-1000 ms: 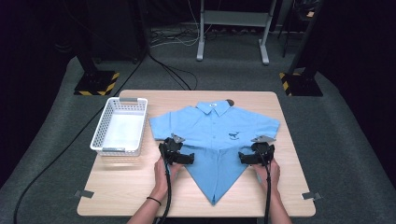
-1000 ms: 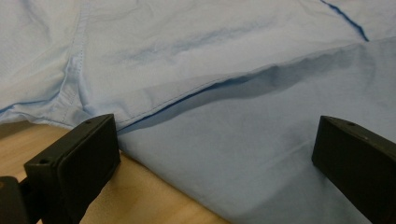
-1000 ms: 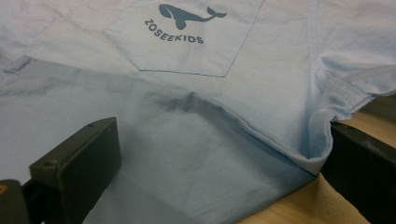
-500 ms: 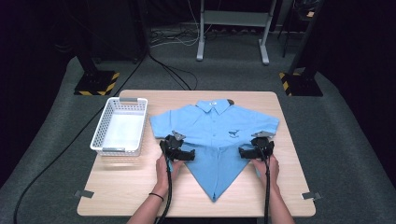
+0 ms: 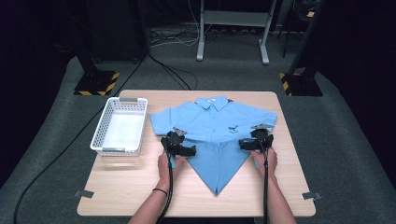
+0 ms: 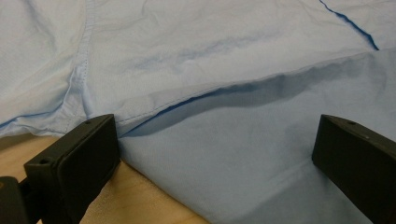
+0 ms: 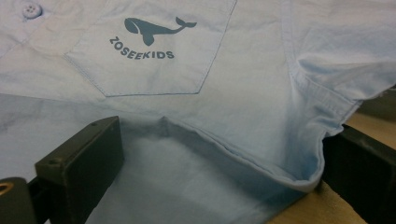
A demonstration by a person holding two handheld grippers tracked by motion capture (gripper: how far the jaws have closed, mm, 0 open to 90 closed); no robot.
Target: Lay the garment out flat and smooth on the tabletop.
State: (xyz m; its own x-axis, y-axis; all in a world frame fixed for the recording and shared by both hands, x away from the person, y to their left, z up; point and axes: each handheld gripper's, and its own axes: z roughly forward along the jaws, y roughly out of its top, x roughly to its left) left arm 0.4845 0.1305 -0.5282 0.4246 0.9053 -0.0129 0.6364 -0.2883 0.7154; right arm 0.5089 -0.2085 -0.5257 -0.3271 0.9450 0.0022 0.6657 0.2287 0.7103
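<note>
Lying flat on the table (image 5: 121,196), the blue shirt (image 5: 212,123) spreads ahead of and between both grippers, its lower part folded to a point directed toward the person. The left gripper (image 5: 180,147) sits at the folded flap's left edge; its jaws stand apart, with the fold edge (image 6: 196,95) running between them and no cloth clamped. The right gripper (image 5: 252,142) sits at the opposite edge, jaws likewise apart, straddling the side hem just below the whale-print pocket (image 7: 154,46). A white basket (image 5: 100,140) stands well off the left gripper's outer side.
</note>
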